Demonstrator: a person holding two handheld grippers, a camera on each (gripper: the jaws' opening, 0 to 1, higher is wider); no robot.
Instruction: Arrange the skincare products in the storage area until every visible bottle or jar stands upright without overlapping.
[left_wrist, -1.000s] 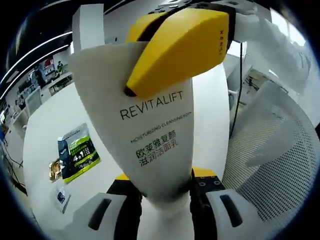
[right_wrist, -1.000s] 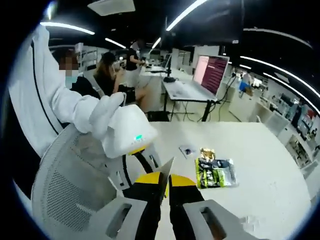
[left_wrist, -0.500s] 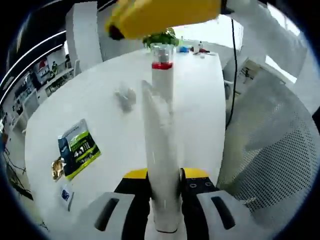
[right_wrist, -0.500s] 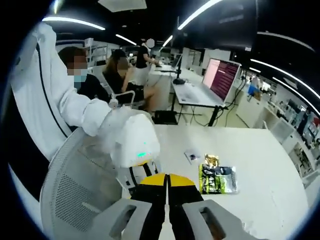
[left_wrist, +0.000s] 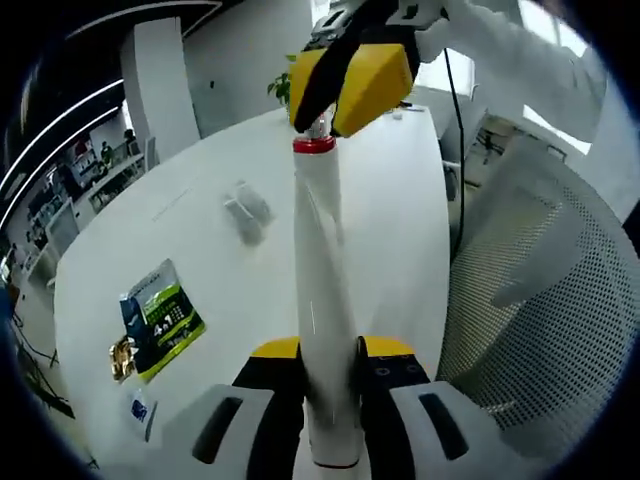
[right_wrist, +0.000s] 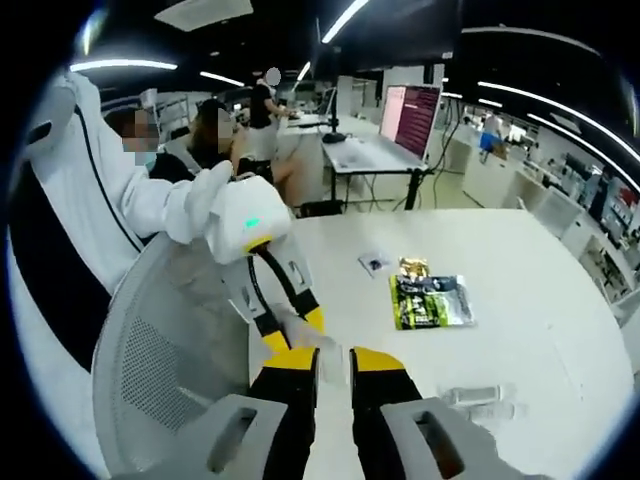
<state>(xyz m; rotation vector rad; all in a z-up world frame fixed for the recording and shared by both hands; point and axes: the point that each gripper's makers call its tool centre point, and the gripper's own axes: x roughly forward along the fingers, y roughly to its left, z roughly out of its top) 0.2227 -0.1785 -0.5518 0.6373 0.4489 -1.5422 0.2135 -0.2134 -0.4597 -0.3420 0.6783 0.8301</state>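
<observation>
white tube pinched between two grippers over the round table

in the left gripper view the left gripper (left_wrist: 328, 365) has its jaws closed tight on the lower end of a white tube (left_wrist: 322, 300). the tube's long axis runs straight away from the camera along the jaws, its red collar (left_wrist: 314, 144) and cap end pointing away. at that far end the right gripper (left_wrist: 352, 85) comes in from above, its yellow jaws either side of the cap; whether they press it cannot be told. in the right gripper view the right gripper (right_wrist: 333, 360) shows a narrow gap between its jaws with a blurred pale shape in it, and the left gripper (right_wrist: 285, 320) reaches in just beyond.

under the tube lies the white table (left_wrist: 200, 260). on it, well apart from the tube, sit a green sachet (left_wrist: 160, 318), a small gold packet (left_wrist: 124, 358) touching its edge, a small card (left_wrist: 140, 410), and a clear item (left_wrist: 246, 208) lying flat. a white mesh chair (left_wrist: 540, 300) stands beside the table. a person's white sleeve (right_wrist: 140, 205) holds the left gripper, and a lit monitor (right_wrist: 408, 110) stands on a desk behind.
</observation>
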